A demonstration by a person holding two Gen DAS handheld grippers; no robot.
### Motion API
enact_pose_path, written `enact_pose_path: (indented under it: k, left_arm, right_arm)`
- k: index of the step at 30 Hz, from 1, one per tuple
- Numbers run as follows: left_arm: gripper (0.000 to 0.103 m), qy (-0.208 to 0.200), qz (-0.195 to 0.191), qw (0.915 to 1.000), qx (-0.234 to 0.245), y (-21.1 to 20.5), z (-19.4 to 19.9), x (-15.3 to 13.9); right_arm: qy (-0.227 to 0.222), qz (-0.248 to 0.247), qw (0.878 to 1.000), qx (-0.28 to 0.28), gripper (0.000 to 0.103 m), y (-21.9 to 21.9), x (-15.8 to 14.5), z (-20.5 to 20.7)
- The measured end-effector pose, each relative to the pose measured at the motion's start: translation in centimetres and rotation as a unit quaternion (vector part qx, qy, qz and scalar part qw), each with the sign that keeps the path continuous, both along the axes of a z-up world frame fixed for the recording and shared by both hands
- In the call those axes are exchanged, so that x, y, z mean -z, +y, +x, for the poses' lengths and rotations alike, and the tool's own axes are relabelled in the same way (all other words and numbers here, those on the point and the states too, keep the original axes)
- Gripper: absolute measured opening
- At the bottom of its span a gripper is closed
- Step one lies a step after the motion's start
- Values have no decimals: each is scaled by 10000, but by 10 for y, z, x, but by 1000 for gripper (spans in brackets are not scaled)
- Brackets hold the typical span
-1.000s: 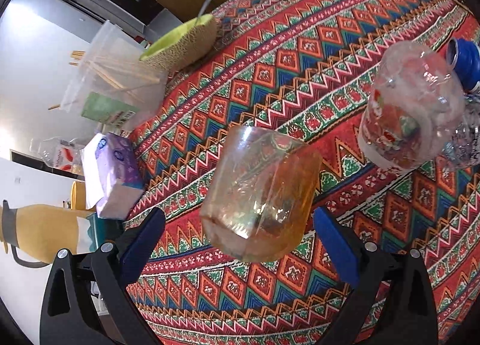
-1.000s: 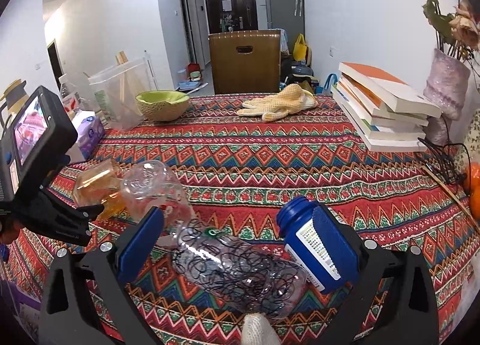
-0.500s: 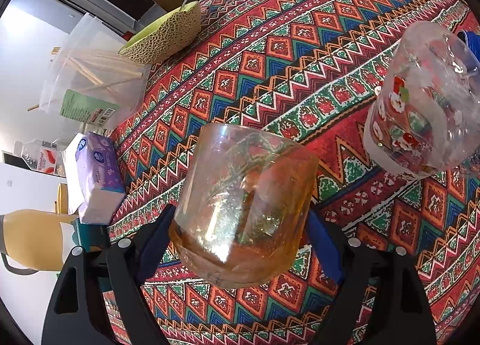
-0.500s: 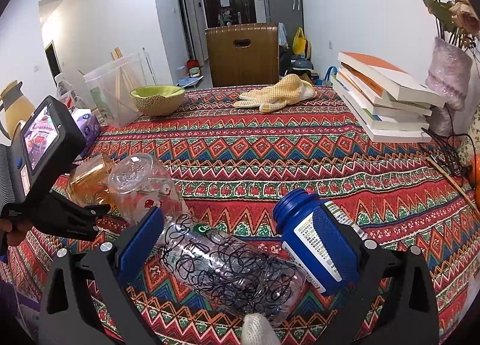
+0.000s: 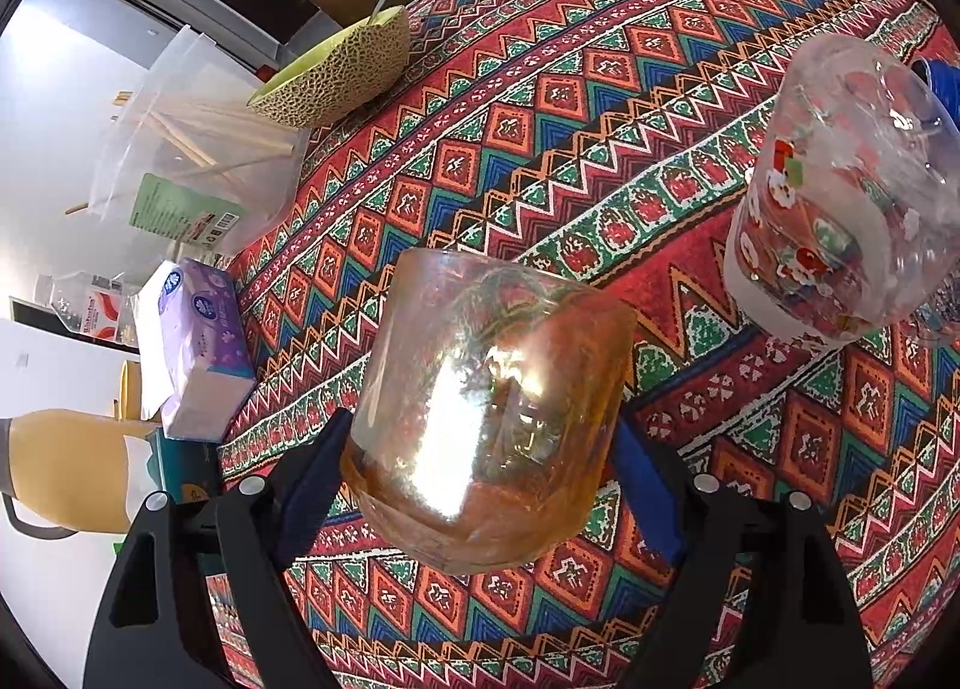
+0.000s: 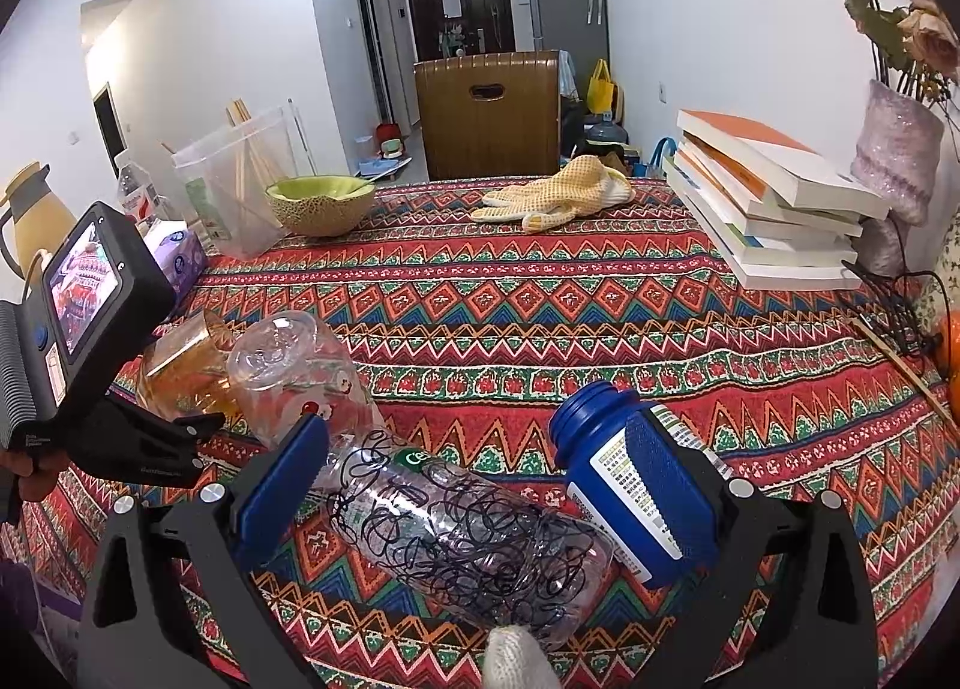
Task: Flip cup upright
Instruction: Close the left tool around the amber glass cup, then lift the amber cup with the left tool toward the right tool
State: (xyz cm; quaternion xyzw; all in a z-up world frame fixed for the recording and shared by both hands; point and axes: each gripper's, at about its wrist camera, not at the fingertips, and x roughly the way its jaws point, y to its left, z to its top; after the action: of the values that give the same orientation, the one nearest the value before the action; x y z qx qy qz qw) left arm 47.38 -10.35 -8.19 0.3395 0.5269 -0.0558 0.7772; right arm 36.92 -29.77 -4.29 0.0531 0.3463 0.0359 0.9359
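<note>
Now, going from the left, a yellow kettle [image 5: 57, 464] is standing off the table edge, a purple tissue pack [image 5: 195, 350] is lying on the patterned tablecloth [image 5: 540, 107], and a clear bin [image 5: 192, 149] of sticks is sitting beside a halved melon [image 5: 339, 71]. At centre, the left gripper [image 5: 480, 467] is pinching the amber cup [image 5: 489, 407], its blue pads pressing both sides near the closed base; the cup is tilting, with its open rim facing away over the cloth. Just to its right, a clear printed jar [image 5: 834, 197] is resting mouth-down. Further right, the right gripper [image 6: 474, 485] is hanging spread wide and gripping nothing, above a scribbled plastic bottle [image 6: 474, 539] lying on its side and a blue bottle [image 6: 624, 473].
</note>
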Motion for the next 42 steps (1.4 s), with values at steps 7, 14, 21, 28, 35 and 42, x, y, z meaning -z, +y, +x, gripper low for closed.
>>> enact_pose_path:
  k: [7, 14, 21, 28, 35, 42]
  left_arm:
    - [80, 17, 29, 9999, 126, -2, -6, -2]
    - [80, -10, 5, 9998, 190, -5, -14, -6]
    - [80, -218, -37, 9996, 151, -5, -22, -27]
    - [80, -504, -77, 9985, 185, -7, -47, -63]
    - [80, -841, -100, 9961, 244, -20, -98, -106]
    - [80, -1093, -197, 9933, 328, -35, -158, -140]
  right_arm:
    - [-9, 2, 10000, -2, 96, 0, -1, -1]
    - [-24, -8, 10000, -2, 96, 0, -4, -2]
    - [-141, -29, 9999, -9, 96, 1, -16, -14]
    - [-340, 18, 9994, -33, 96, -1, -39, -41]
    - [-677, 33, 9977, -100, 96, -7, -72, -89]
    - [-919, 128, 9956, -157, 96, -14, -95, -143]
